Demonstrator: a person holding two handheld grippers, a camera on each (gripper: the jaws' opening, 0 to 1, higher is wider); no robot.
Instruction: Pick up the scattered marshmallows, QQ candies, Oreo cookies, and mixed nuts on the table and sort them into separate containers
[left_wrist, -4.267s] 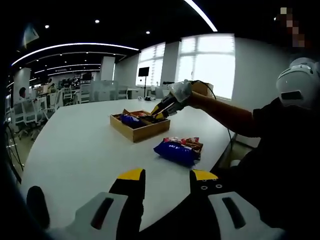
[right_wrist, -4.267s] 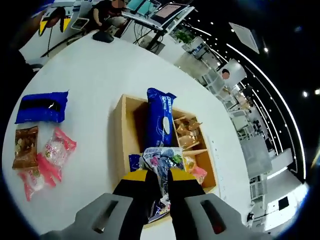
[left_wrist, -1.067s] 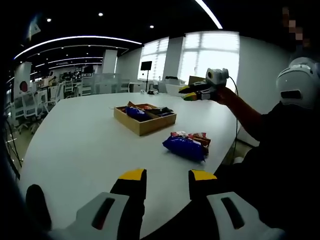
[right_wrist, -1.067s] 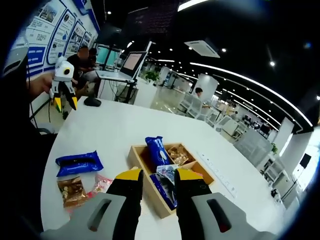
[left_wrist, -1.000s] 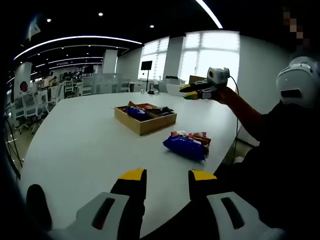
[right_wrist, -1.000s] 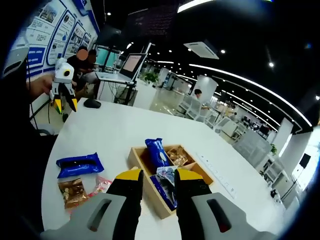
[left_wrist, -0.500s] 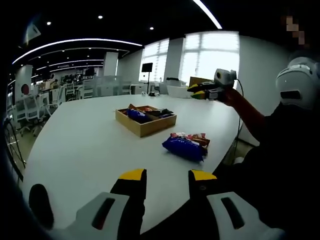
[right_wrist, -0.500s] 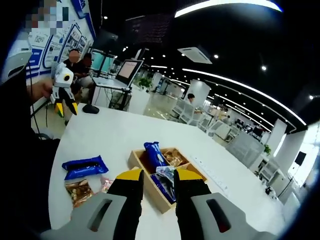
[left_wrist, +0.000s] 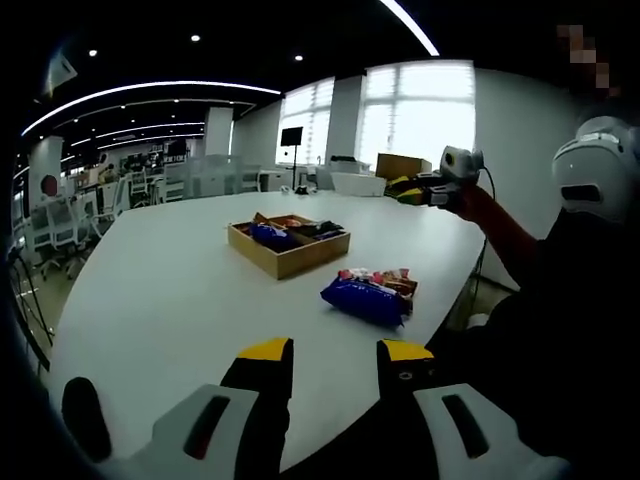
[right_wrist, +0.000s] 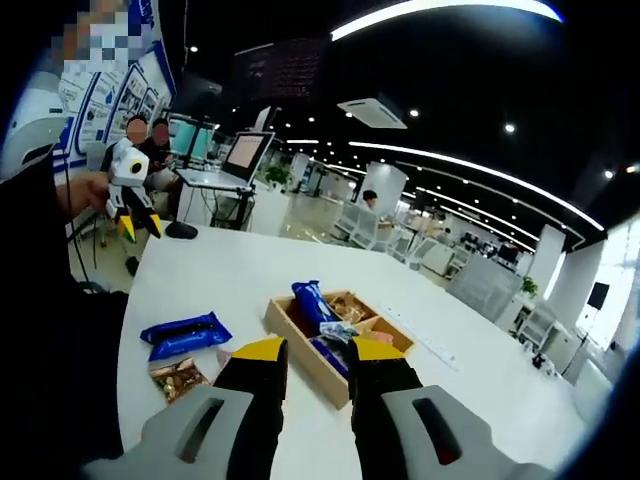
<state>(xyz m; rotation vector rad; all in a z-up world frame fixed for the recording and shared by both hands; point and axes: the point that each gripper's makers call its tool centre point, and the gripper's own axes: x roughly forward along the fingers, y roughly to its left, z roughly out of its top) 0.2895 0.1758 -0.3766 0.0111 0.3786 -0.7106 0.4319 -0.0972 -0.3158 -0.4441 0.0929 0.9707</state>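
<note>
I hold both tools up off the table, between picks. My left gripper has its jaws parted with nothing between them. Ahead of it sits the wooden tray, already holding a blue Oreo pack, a nut packet and other sweets in its compartments. To the right of the tray, near the table edge, lie the loose packs: a blue Oreo pack, with a nut packet and pink sweets just beside it. My right gripper has a narrow gap between its jaws and holds nothing. I judge the next move is to bring one tool down onto a loose pack, close on it and carry it to its matching compartment.
</note>
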